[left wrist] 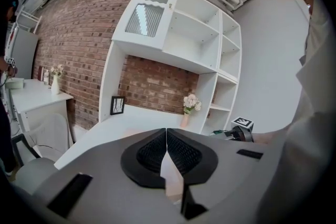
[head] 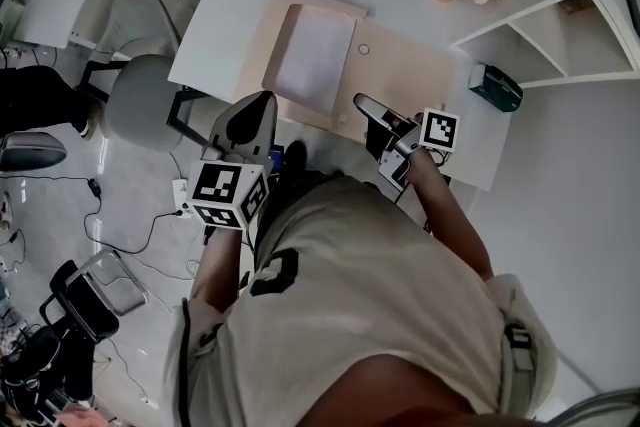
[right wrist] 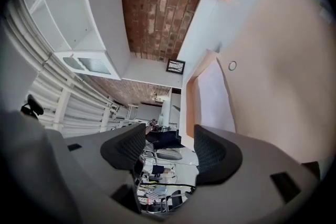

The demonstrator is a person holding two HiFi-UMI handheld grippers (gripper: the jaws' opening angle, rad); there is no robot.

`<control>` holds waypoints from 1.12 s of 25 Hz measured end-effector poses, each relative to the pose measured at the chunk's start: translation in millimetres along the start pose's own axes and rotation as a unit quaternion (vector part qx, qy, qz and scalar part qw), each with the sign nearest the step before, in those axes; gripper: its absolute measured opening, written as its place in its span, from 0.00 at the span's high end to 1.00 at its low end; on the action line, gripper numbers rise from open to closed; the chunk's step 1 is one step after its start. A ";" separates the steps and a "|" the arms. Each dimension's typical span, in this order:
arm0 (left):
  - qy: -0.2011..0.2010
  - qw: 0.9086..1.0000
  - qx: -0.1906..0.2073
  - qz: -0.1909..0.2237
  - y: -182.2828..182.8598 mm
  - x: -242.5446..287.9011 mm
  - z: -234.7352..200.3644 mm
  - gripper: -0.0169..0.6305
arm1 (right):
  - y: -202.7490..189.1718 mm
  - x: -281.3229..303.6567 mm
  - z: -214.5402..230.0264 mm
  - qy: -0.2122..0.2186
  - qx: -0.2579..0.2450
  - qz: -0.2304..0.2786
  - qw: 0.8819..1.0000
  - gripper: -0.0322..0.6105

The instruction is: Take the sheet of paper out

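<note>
Head view: sheet of paper (head: 312,55) is lying on the envelope (head: 410,65), beyond the fingers. Probably light, floppy, tearing easily; pinching an edge suits. Left gripper (left wrist: 166,132) fingers are sitting together, empty; right gripper (right wrist: 167,139) fingers are standing apart.

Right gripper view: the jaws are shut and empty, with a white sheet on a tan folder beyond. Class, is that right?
No. The right gripper view shows the right gripper with jaws apart, not shut. They are empty, with the white sheet on the tan folder beyond.
</note>
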State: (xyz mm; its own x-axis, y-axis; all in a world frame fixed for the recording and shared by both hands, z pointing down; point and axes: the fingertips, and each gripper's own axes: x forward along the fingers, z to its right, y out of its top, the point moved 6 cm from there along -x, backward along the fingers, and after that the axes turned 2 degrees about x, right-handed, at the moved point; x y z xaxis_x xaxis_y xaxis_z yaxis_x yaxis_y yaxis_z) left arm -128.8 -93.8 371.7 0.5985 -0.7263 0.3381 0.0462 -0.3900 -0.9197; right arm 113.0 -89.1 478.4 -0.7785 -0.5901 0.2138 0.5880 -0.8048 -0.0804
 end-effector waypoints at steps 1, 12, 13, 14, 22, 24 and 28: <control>-0.002 1.000 -0.001 0.000 0.0 1.0 -4.4 0.95 | 2.8 3.0 3.3 -0.005 0.006 0.003 1.000 0.52; -0.021 1.000 -0.014 -0.005 -4.4 12.7 -43.6 0.95 | 25.3 32.9 29.7 -0.054 0.014 0.019 0.998 0.44; -0.020 1.000 -0.015 -0.007 -4.3 12.0 -46.0 0.95 | 27.2 34.9 32.2 -0.059 0.014 0.017 0.998 0.44; -0.017 1.000 -0.015 -0.009 -4.4 11.8 -47.9 0.95 | 29.4 36.6 36.6 -0.064 0.018 0.015 0.998 0.43; 0.023 0.999 -0.021 -0.012 -2.8 17.9 -40.5 0.95 | 44.1 57.4 80.6 -0.098 0.044 -0.043 0.993 0.43; 0.030 0.999 -0.028 -0.017 -6.4 17.4 -34.6 0.95 | 44.5 63.8 88.6 -0.107 0.046 -0.060 0.991 0.43; 0.049 0.998 -0.035 -0.024 -10.0 17.5 -34.4 0.95 | 48.1 77.3 100.6 -0.123 0.047 -0.085 0.988 0.43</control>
State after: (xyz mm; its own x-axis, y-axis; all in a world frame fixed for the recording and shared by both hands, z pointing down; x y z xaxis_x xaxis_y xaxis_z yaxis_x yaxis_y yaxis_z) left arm -146.4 -122.1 393.7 0.5155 -0.7564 0.4025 0.0151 -0.4617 -0.8869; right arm 103.1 -167.1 588.9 -0.7975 -0.4049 0.4473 0.4809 -0.8743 0.0658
